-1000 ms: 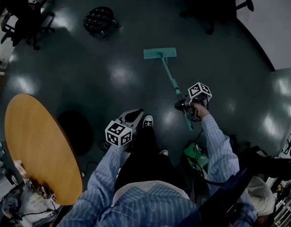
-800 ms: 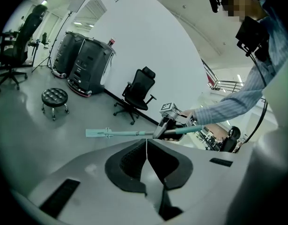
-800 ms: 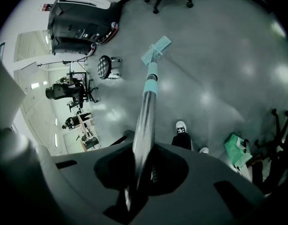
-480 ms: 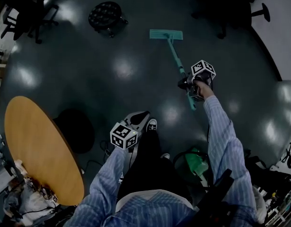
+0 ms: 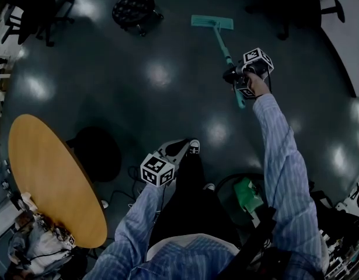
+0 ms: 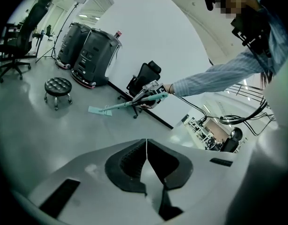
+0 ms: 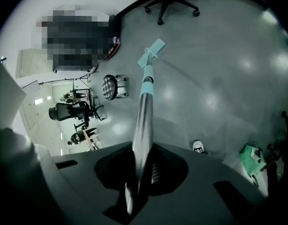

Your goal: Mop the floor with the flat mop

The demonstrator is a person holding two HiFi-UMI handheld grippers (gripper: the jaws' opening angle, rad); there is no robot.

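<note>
The flat mop point(image 5: 212, 22) has its green-blue pad lying flat on the dark shiny floor point(image 5: 138, 92), far out in front of the person. Its long pole slants back from the pad and up to the right tool point(image 5: 233, 76). The right tool is clenched on the pole near its top end. In the right gripper view the silver part of the pole runs straight between the two jaws, and the pad sits at the far end on the floor. The person's arm, in a striped sleeve point(image 5: 278, 150), is stretched out behind the tool.

The left tool point(image 5: 172, 148) is held low, close to the person's leg and just beside a white-tipped shoe point(image 5: 194, 147). Its jaws are pressed together with nothing between them.

A round black stool point(image 5: 132, 7) stands to the left of the mop pad, well apart from it. A round wooden desk point(image 5: 45, 174) is at the person's left side. A green thing point(image 5: 246, 194) lies on the floor near the person's right side.
</note>
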